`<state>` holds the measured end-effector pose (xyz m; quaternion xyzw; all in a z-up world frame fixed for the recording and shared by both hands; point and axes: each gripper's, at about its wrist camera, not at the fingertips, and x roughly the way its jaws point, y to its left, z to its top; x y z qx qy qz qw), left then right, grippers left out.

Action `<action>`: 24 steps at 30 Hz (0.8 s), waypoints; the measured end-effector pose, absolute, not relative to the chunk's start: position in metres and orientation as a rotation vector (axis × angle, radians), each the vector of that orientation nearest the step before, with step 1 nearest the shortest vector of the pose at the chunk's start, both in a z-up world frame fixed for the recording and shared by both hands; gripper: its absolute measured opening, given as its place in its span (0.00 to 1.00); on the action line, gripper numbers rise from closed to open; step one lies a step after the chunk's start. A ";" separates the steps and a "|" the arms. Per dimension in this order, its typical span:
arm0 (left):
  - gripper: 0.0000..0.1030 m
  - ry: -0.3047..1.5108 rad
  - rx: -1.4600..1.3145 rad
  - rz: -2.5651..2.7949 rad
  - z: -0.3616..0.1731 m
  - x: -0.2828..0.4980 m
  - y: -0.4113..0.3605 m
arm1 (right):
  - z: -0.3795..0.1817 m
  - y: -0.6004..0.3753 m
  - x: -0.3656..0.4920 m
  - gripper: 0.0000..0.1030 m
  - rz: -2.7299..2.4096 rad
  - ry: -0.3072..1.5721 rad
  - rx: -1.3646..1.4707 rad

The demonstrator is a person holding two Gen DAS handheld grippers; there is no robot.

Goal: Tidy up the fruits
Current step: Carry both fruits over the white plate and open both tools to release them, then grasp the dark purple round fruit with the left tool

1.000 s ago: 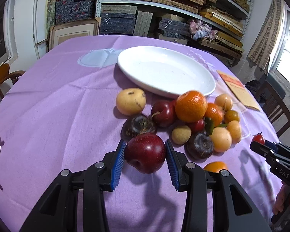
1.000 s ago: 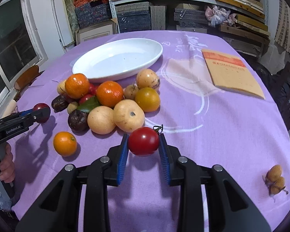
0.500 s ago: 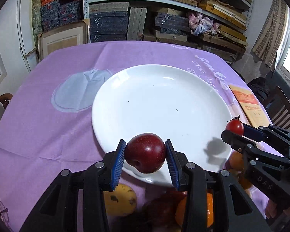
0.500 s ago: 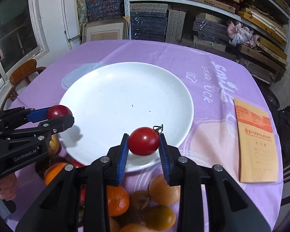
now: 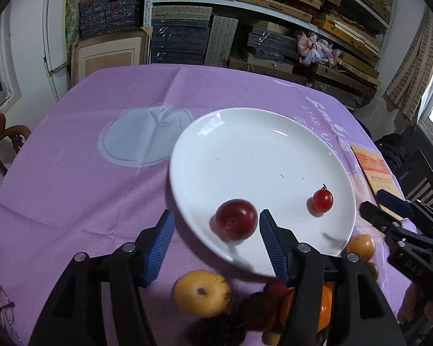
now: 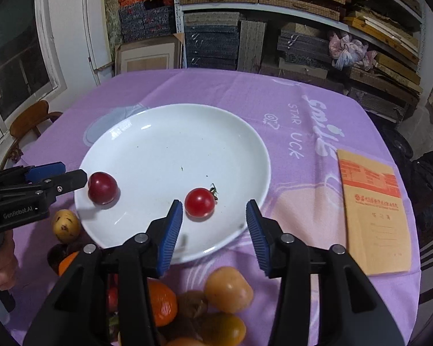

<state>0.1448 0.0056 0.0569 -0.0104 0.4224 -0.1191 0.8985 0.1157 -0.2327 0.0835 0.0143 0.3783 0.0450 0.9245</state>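
Both fruits released since earlier | plum, tomato near plate front rim

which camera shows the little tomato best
The right wrist view: the tomato sits near the middle, sharp, green stem visible, on the white plate just ahead of the open right gripper. In the left wrist view the tomato is smaller and off toward the right, though still unblocked.

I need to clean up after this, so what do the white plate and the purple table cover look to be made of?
White plate: probably glazed ceramic or porcelain, glossy, with sharp window highlights; melamine is possible.
Purple table cover: woven or non-woven fabric, matte, with fold creases and pale printed lettering and shapes.
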 end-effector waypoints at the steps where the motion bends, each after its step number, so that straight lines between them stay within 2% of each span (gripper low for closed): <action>1: 0.65 0.862 -0.014 -0.230 0.060 0.136 0.013 | 0.089 -0.238 0.099 0.70 0.078 0.745 0.043; 2: 0.66 0.849 -0.007 -0.213 0.061 0.124 0.021 | 0.092 -0.244 0.083 0.83 0.063 0.715 0.057; 7: 0.71 0.837 0.001 -0.153 0.048 0.072 0.049 | 0.091 -0.266 0.010 0.92 -0.002 0.622 0.135; 13: 0.71 0.837 0.032 -0.151 0.024 0.038 0.042 | 0.058 -0.276 -0.042 0.94 -0.040 0.592 0.205; 24: 0.72 0.855 0.080 -0.181 0.005 0.046 0.014 | 0.050 -0.277 -0.035 0.96 -0.046 0.617 0.222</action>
